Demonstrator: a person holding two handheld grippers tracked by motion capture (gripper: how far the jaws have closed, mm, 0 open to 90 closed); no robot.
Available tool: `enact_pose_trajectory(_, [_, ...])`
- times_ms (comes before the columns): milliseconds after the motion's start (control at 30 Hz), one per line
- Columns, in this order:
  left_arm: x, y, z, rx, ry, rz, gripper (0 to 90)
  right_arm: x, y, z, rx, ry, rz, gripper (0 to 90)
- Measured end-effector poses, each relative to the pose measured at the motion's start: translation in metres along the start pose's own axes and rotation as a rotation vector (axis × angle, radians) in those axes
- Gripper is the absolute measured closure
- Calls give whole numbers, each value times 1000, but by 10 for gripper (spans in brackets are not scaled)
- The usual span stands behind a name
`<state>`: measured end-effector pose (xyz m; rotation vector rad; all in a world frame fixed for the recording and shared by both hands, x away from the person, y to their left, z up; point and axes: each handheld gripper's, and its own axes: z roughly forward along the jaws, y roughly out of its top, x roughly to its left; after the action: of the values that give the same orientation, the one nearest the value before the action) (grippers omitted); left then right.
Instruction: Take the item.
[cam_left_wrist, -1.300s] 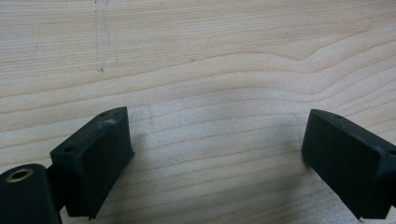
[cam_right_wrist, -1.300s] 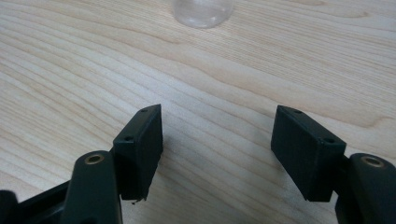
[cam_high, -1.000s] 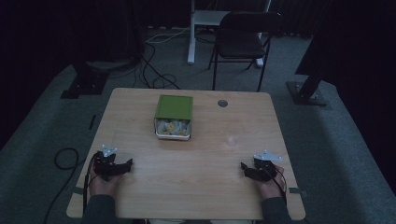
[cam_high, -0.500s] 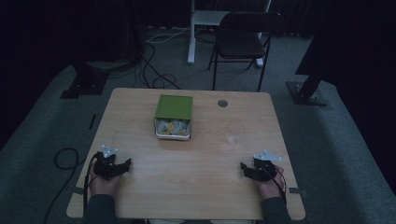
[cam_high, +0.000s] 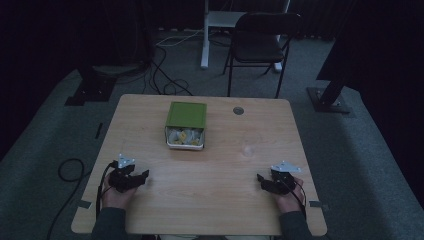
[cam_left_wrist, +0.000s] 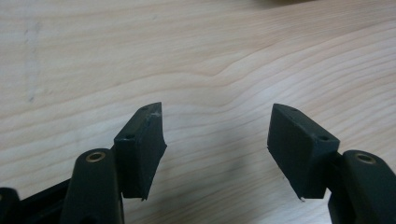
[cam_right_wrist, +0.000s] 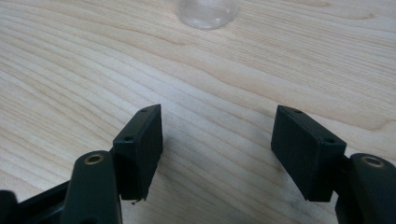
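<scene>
We rest both grippers on the near part of the wooden table (cam_high: 210, 200), left gripper (cam_high: 145, 174) near the left edge and right gripper (cam_high: 260, 177) near the right, well apart from each other. In the left gripper view its jaws stand wide apart over bare wood grain, nothing between them; in the right gripper view the jaws are likewise spread and empty. Just ahead of the right gripper stands a small clear jar or cup (cam_right_wrist: 205, 11), faint in the high view (cam_high: 247, 150), between that gripper and the middle of the table; we cannot tell whether it holds anything. Farther on, near the centre and a little left, sits the green box (cam_high: 186, 125), its open side facing us, with pale and yellow small pieces (cam_high: 183, 136) lying inside; what they are is too dim to say. We judge the step in hand to be the first reach. To do it well, we should bring the right gripper straight forward, low, jaws kept apart, and square them around the clear vessel before closing, since glassy walls slip and tip easily. The left gripper should approach the box mouth from the front, level with its floor. Beyond the table a black folding chair (cam_high: 260, 42) stands on the carpet.
</scene>
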<state>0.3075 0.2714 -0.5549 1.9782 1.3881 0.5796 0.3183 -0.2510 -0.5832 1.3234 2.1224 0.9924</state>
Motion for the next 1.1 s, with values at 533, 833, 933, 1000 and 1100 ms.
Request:
enact_pose_trajectory(533, [-26, 21, -2, -46, -81, 96, 375, 0, 0, 0, -1, -2, 2, 336])
enact_pose_trajectory(833, [-37, 36, 2, -59, -115, 123, 372, 0, 0, 0, -1, -3, 2, 336])
enact_pose_trajectory(933, [-41, 41, 2, -68, -129, 132, 373, 1, 0, 0, -1, -4, 3, 335])
enact_pose_trajectory(1000, [-44, 44, 2, -76, -135, 138, 374, 1, 0, 0, 0, -5, 4, 335])
enact_pose_trajectory(1100, [-47, 48, 2, -87, -141, 152, 375, 1, 0, 0, 0, -5, 5, 335])
